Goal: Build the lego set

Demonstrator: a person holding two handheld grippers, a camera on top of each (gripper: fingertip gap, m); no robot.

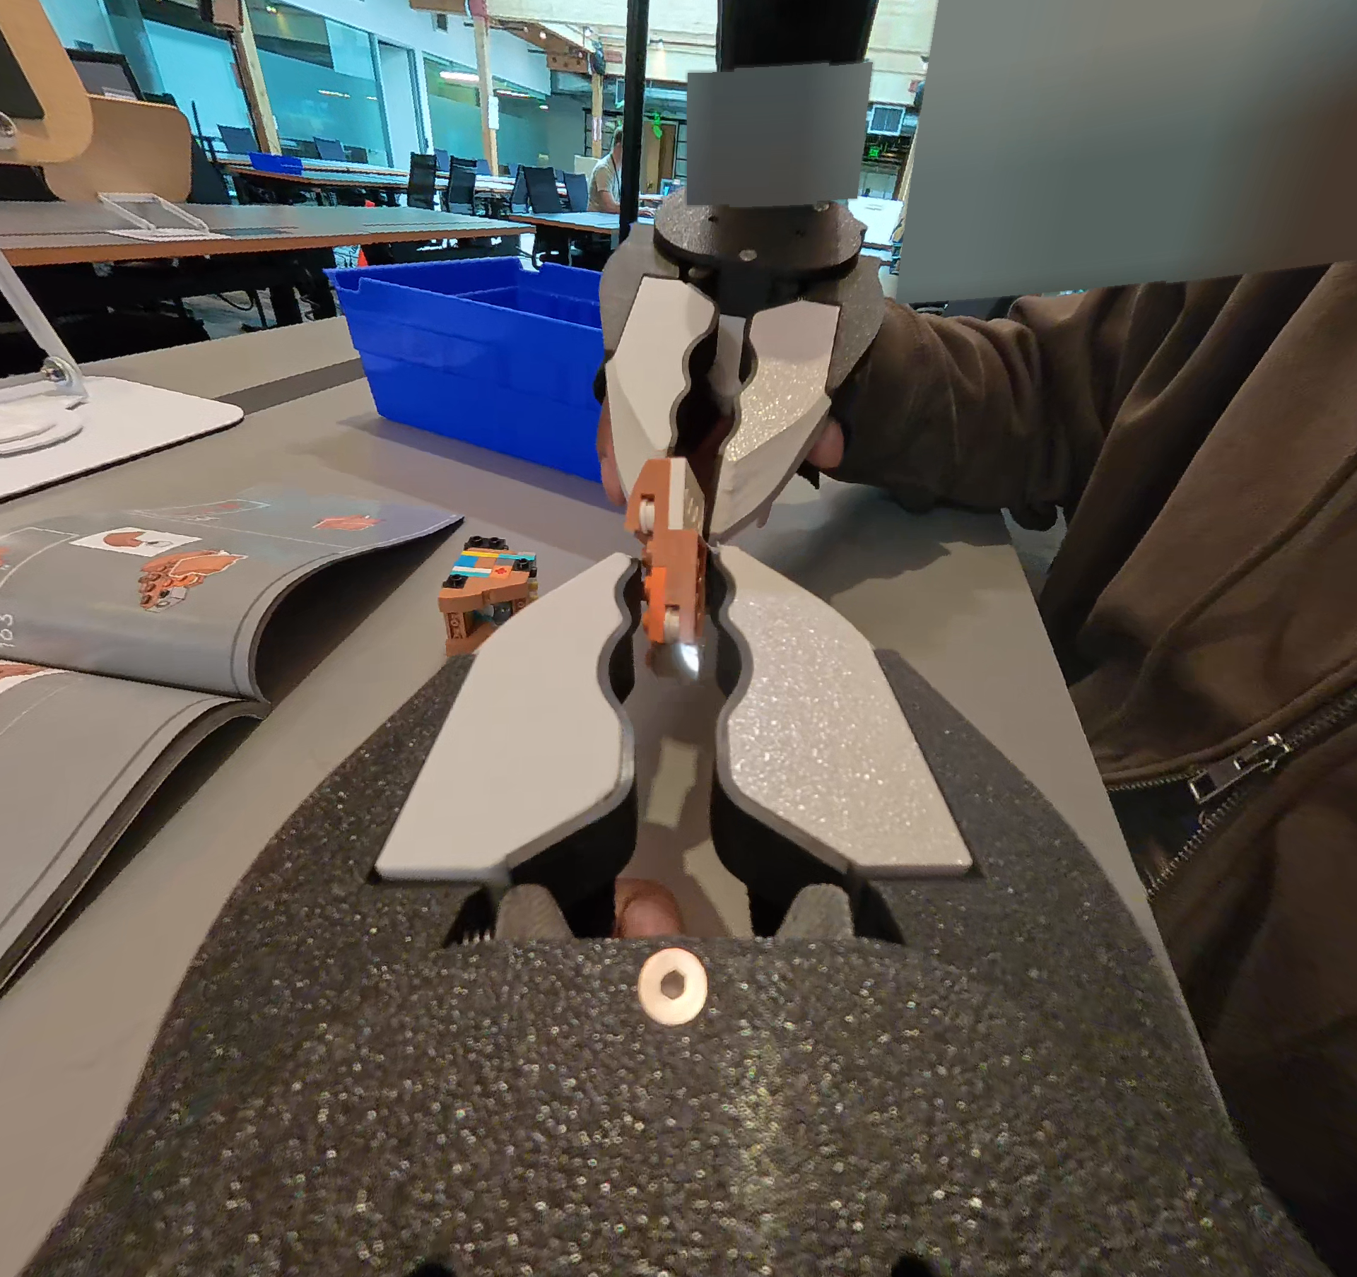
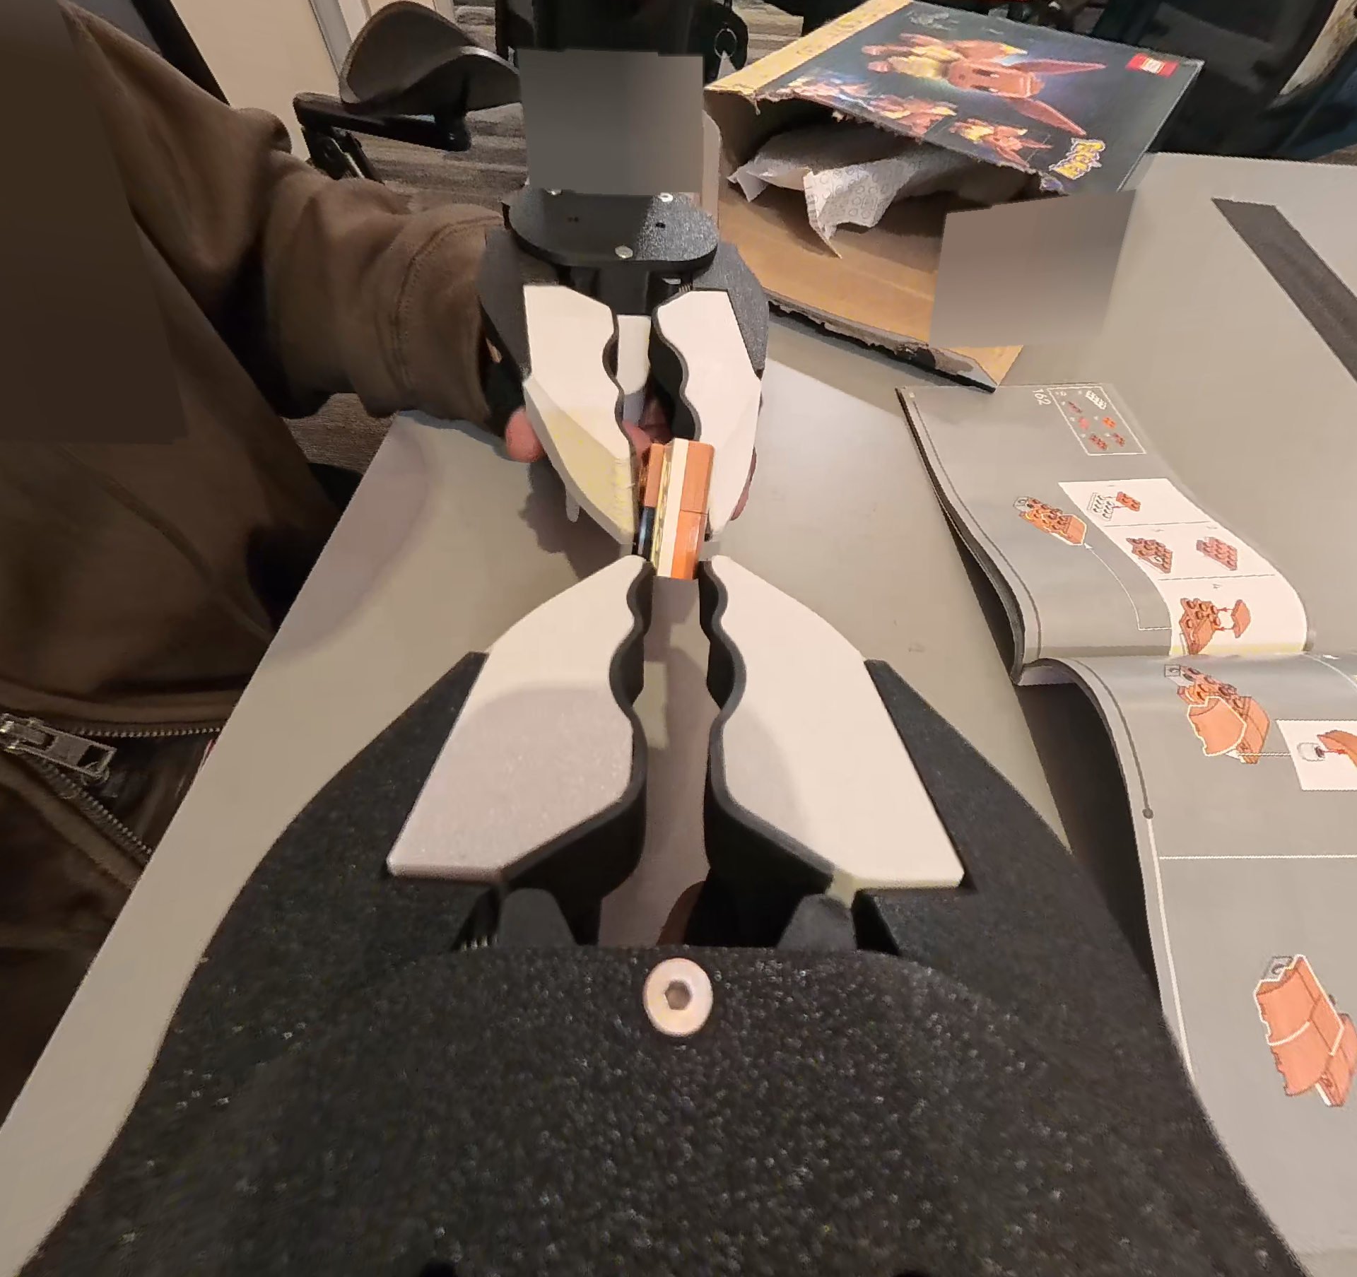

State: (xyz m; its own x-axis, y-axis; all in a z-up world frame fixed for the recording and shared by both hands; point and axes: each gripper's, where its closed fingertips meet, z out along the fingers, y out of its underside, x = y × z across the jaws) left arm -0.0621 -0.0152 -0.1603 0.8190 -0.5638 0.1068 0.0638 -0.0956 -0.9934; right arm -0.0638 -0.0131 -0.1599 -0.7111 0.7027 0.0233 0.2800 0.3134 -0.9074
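Note:
My left gripper [image 1: 672, 570] is shut on an orange lego piece [image 1: 670, 607] with a white pin, held above the grey table [image 1: 844, 566]. My right gripper [image 1: 697, 518] faces it tip to tip and is shut on a brown lego piece [image 1: 661, 500]. The two pieces touch end to end. In the right wrist view my right gripper [image 2: 674, 566] meets the brown, tan and black lego assembly [image 2: 679, 500], which sits between the left gripper's fingers [image 2: 587, 434]. A small multicoloured lego sub-build [image 1: 488, 592] stands on the table to the left.
An open instruction booklet [image 1: 183, 581] lies on the left, and shows in the right wrist view [image 2: 1175, 581]. A blue bin [image 1: 477, 353] stands behind the grippers. A torn lego box [image 2: 954, 104] with paper bags lies at the far side. A white stand base [image 1: 110, 419] is far left. The grippers are tip to tip, or close to it.

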